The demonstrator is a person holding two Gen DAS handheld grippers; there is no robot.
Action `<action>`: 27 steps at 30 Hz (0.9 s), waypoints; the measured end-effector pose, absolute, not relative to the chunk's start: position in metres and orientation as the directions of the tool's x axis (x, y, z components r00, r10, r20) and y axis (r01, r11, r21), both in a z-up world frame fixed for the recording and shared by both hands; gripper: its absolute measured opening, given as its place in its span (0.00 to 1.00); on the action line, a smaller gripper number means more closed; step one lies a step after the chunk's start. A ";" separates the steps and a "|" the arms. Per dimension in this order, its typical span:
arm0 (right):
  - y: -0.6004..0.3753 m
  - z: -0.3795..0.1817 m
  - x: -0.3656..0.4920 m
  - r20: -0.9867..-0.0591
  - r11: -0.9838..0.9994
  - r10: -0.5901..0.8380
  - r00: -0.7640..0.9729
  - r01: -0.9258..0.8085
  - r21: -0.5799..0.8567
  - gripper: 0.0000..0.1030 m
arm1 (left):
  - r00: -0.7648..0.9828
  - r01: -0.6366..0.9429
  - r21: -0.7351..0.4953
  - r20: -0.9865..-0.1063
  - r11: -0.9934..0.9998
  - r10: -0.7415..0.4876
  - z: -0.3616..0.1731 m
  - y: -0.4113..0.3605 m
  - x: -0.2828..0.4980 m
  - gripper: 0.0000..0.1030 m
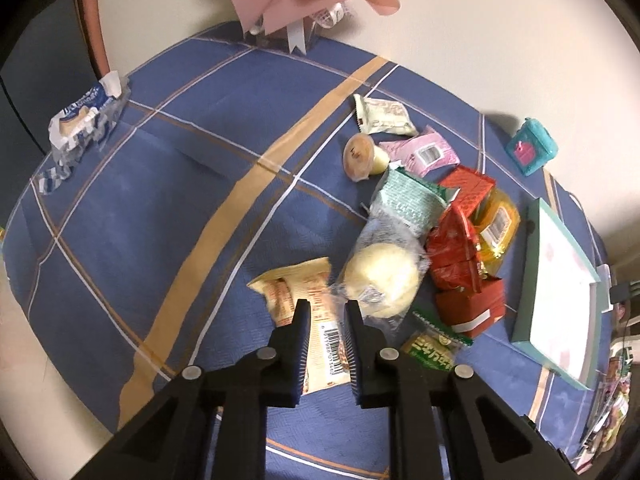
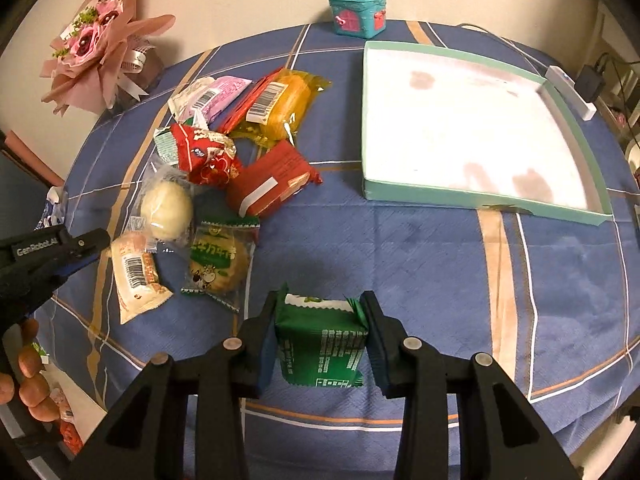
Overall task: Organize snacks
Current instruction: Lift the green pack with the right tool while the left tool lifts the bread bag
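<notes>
Over on the left, the left gripper (image 1: 327,306) hung low above a cream packet with a barcode (image 1: 310,322), its fingers parted with nothing pinched between them; it looked lined up to take that flat, crinkly sachet next. Just beside it lay a round pale bun in clear film (image 2: 166,210), soft and domed, and a green-printed biscuit pack (image 2: 218,262), flat and glossy. Behind them the heap thickened: a crumpled red foil packet (image 2: 206,156), a boxy red wrapper (image 2: 272,184), a translucent yellow cake pack (image 2: 280,108) and a pink sachet (image 2: 218,96), all overlapping, evidently tipped out together and unsorted. Centre stage, the right gripper (image 2: 320,312) was clamped on a dark green foil packet (image 2: 320,340), squeezed across its width so the pillow shape stayed upright and clear of the blue checked tablecloth (image 2: 400,248). To the right waited the shallow teal-rimmed tray (image 2: 480,198), its white floor bare, the likely destination. A little teal toy chest (image 2: 357,11) sat behind.
</notes>
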State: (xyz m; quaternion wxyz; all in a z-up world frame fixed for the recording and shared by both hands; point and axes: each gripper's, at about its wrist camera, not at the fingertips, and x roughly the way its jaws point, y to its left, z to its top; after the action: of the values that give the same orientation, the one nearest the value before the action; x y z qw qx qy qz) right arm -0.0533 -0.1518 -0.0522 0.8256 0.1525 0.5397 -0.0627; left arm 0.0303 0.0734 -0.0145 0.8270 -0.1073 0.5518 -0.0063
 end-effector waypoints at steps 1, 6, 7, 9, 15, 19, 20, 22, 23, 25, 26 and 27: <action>-0.153 -0.051 -0.054 -0.911 0.945 0.060 0.408 0.270 0.183 0.39 | 0.387 -0.106 -0.184 -0.913 0.977 -0.130 -0.015 0.072 0.030 0.18; -0.144 -0.073 -0.046 -0.931 0.952 0.056 0.361 0.263 0.159 0.39 | 0.329 -0.130 -0.178 -0.936 0.975 -0.127 -0.032 0.072 0.034 0.19; -0.143 -0.077 -0.044 -0.934 0.952 0.054 0.353 0.264 0.155 0.39 | 0.320 -0.136 -0.180 -0.939 0.974 -0.128 -0.036 0.073 0.035 0.19; -0.140 -0.084 -0.040 -0.941 0.955 0.054 0.335 0.258 0.146 0.39 | 0.318 -0.139 -0.175 -0.940 0.975 -0.123 -0.040 0.073 0.037 0.19; -0.137 -0.109 -0.034 -0.961 0.956 0.056 0.271 0.263 0.130 0.39 | 0.321 -0.102 -0.157 -0.940 0.982 -0.117 -0.044 0.062 0.041 0.38; -0.134 -0.110 -0.036 -0.962 0.960 0.053 0.269 0.252 0.123 0.40 | 0.319 -0.092 -0.135 -0.943 0.987 -0.099 -0.047 0.060 0.042 0.40; -0.134 -0.109 -0.036 -0.961 0.959 0.057 0.269 0.254 0.128 0.40 | 0.319 -0.093 -0.134 -0.943 0.987 -0.098 -0.048 0.061 0.042 0.41; -0.134 -0.109 -0.037 -0.961 0.955 0.066 0.268 0.261 0.139 0.41 | 0.319 -0.095 -0.140 -0.942 0.986 -0.103 -0.048 0.062 0.043 0.46; -0.134 -0.109 -0.039 -0.960 0.953 0.077 0.269 0.264 0.150 0.42 | 0.318 -0.099 -0.142 -0.942 0.985 -0.104 -0.048 0.063 0.043 0.50; -0.135 -0.107 -0.041 -0.958 0.948 0.091 0.273 0.270 0.167 0.49 | 0.316 -0.102 -0.139 -0.943 0.985 -0.101 -0.048 0.063 0.043 0.53; -0.136 -0.106 -0.042 -0.957 0.946 0.096 0.274 0.273 0.173 0.51 | 0.314 -0.104 -0.135 -0.945 0.985 -0.097 -0.048 0.064 0.043 0.55; -0.136 -0.104 -0.043 -0.956 0.946 0.097 0.275 0.274 0.175 0.55 | 0.310 -0.107 -0.126 -0.947 0.986 -0.087 -0.049 0.064 0.043 0.58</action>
State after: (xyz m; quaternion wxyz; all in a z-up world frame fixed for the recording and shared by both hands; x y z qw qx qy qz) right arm -0.0434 -0.1357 -0.1039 0.7834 0.1547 0.5992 -0.0564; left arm 0.0434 0.0640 -0.0491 0.8051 -0.0830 0.5873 0.0062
